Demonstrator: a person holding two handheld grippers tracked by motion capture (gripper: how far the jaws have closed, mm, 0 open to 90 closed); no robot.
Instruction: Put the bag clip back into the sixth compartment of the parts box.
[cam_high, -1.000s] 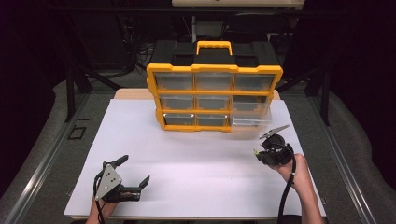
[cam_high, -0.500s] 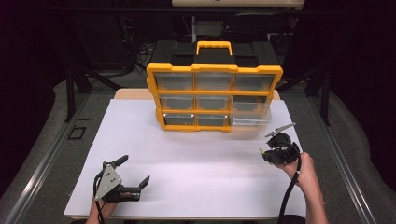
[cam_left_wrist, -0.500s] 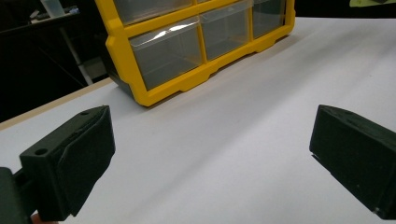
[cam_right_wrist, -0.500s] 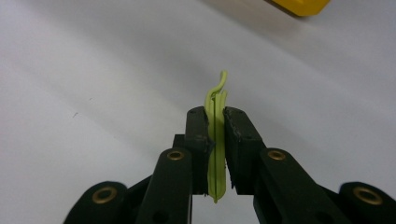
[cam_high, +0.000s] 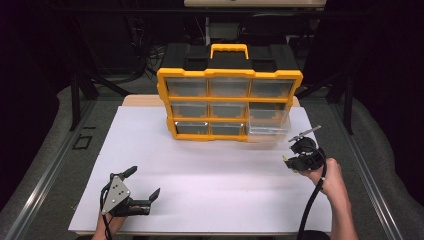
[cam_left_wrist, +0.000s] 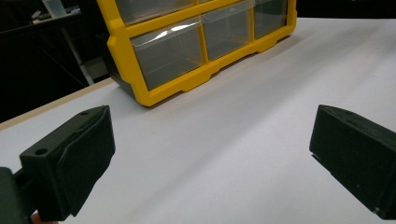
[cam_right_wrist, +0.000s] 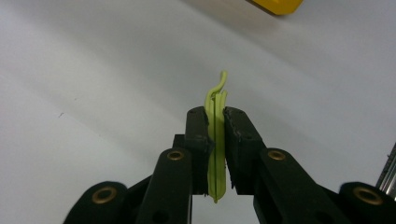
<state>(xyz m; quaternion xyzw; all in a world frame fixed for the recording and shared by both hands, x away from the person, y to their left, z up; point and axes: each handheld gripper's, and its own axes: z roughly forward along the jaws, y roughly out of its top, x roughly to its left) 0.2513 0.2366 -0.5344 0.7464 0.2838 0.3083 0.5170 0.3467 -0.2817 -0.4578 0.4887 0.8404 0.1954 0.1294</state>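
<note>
Left gripper (cam_high: 144, 191) is held low at the near-left of the white table sheet (cam_high: 215, 180), jaws spread wide with nothing between them. The yellow drawer organizer (cam_high: 229, 102) is stood upright at the far centre of the sheet, with its lower-right clear drawer (cam_high: 267, 131) pulled partway out. Right gripper (cam_right_wrist: 215, 135) is held near the right edge, just beside that drawer, jaws clamped on a thin light-green plastic piece (cam_right_wrist: 216, 140).

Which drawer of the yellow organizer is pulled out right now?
The bottom-right drawer of the organizer: its clear front juts forward over the white table, while the others sit flush. It is nearest the right gripper.
</note>
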